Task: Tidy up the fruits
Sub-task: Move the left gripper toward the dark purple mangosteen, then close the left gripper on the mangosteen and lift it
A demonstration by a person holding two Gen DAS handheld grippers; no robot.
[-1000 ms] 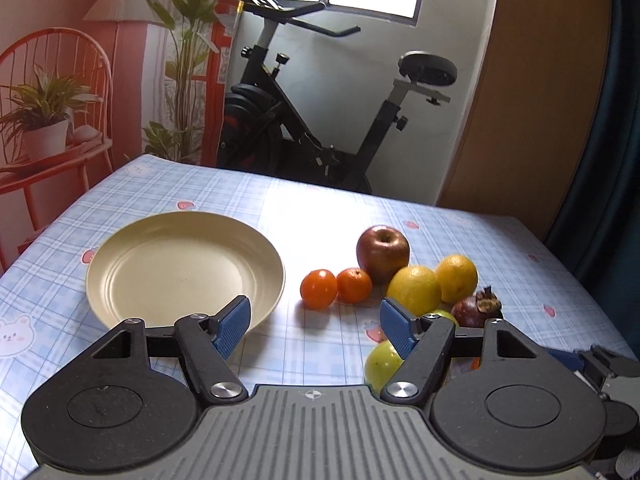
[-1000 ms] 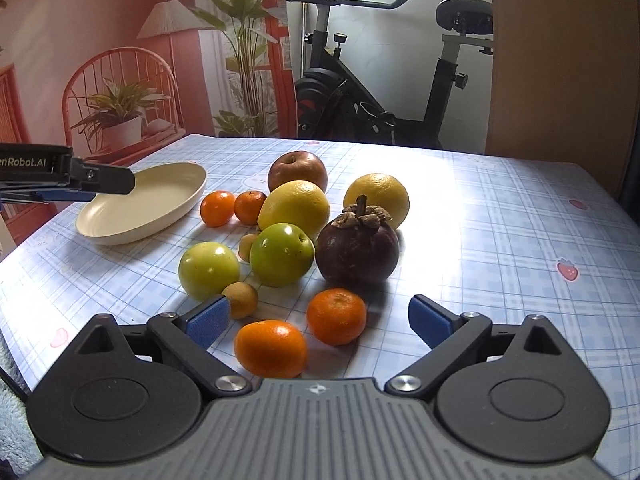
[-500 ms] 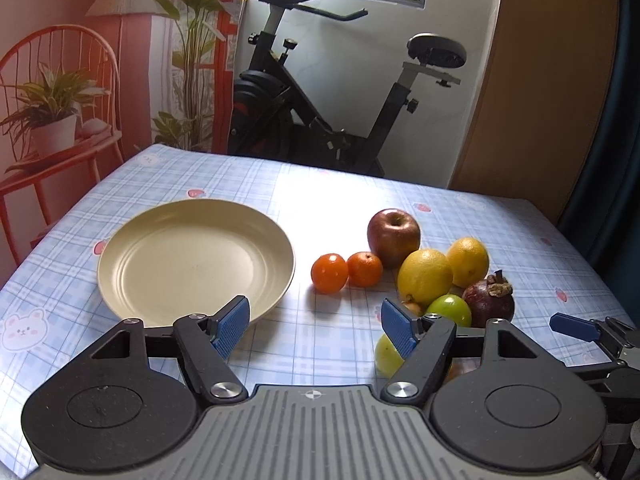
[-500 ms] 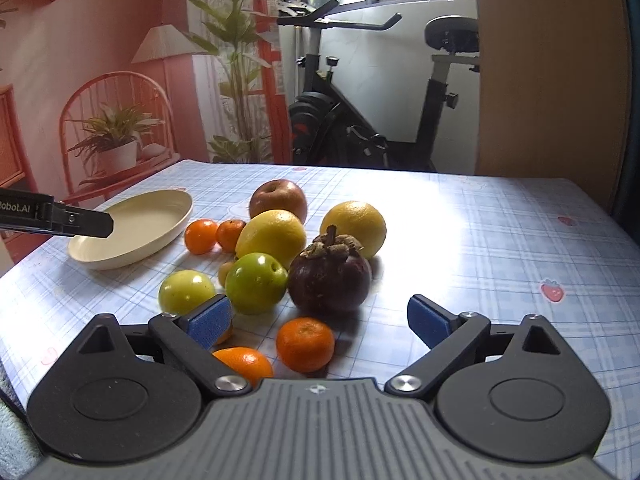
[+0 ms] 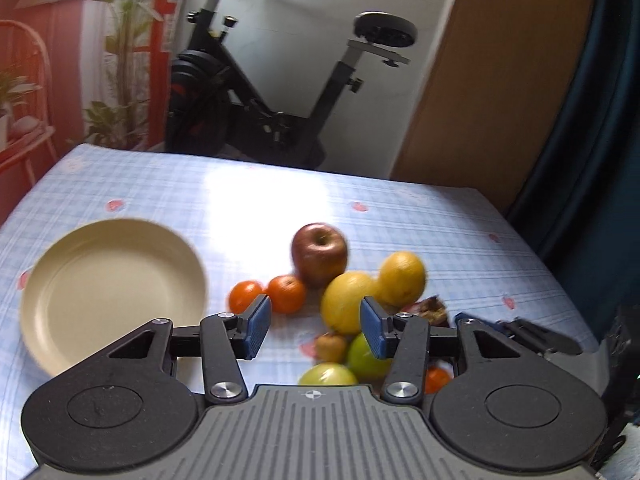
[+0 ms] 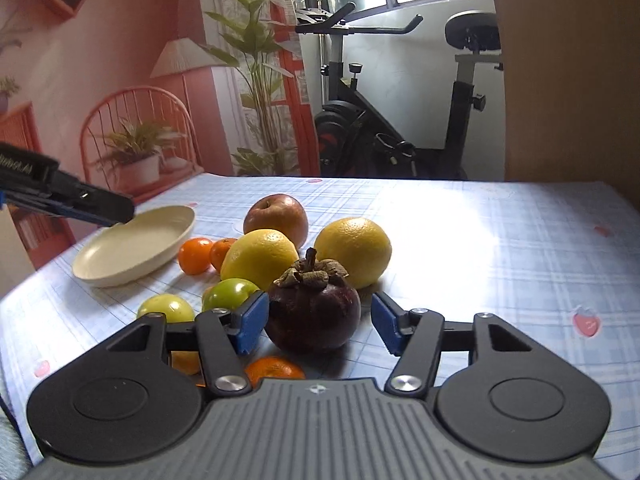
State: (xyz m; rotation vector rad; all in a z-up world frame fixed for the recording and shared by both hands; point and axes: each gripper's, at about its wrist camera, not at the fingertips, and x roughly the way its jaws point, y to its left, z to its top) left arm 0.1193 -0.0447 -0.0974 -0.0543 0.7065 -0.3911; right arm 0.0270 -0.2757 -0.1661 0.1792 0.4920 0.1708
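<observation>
While the left gripper [image 5: 315, 326] hangs unclenched, the right gripper [image 6: 316, 322], spread wide, brackets a dark purple mangosteen [image 6: 313, 309] at lower centre.

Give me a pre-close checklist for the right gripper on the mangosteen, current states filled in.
1. Right gripper open: ok, the blue fingers stand wide apart.
2. Mangosteen centred between the fingers: ok, roughly; it sits nearer the left one.
3. Finger contact: cannot tell on the left side, a gap shows on the right.
4. Neighbours out of the closing path: not ok, the green fruit sits right behind the left finger, and a mandarin lies under the gripper.
5. Plate free to receive fruit: ok, nothing lies in it.
6. Left gripper out of the way: ok, open over the fruit pile, holding nothing.
</observation>
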